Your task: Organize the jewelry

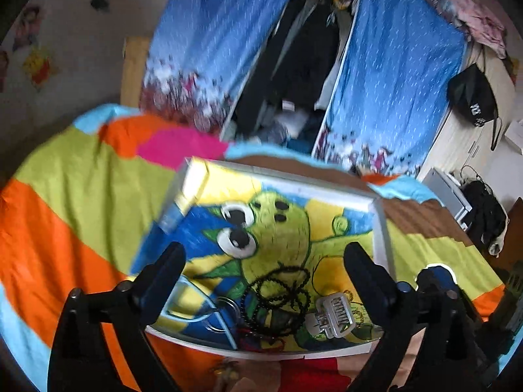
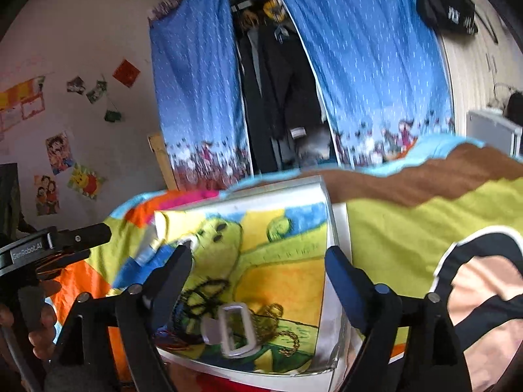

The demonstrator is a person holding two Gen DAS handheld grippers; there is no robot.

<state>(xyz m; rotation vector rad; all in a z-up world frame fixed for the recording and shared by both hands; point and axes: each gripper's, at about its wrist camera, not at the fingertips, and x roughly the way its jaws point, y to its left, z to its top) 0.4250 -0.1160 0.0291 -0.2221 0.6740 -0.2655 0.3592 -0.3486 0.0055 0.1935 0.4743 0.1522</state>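
Both tools over a bed covered by a bright patchwork blanket [image 1: 65, 196].

Left hand-held gripper [image 1: 264, 261]: jaws spread wide, nothing between the pads. Right hand-held gripper [image 2: 258, 261]: likewise wide and empty. No earlier view to compare.

Task items: all lie in a shallow white-rimmed tray [image 1: 380, 228] with a cartoon-printed floor, directly ahead of and below both sets of fingers. Cluster sits at the tray's near end, closest to the fingertips:
- black bead strand [image 1: 281, 294], small round matte beads, looped and tangled on itself
- silver hair claw clip [image 1: 330, 317], hard, glossy, toothed, just right of the beads from the left tool
- gold chain [image 2: 287, 336], fine links, slack, beside the clip and partly under it
- metal ring [image 1: 225, 307] and red cord [image 1: 261, 343] at the near-left edge, partly blurred; exact type not clear

Judgement: a between-grasps point, as neither tool is committed to an item. Items touch and overlap, so sorting appears unfinished.

Next move likely calls for picking one piece out of the heap. The clip is rigid and easiest to pinch. Beads and chain are limp, likely to drag neighbours; grip at a free loop, lift slowly.
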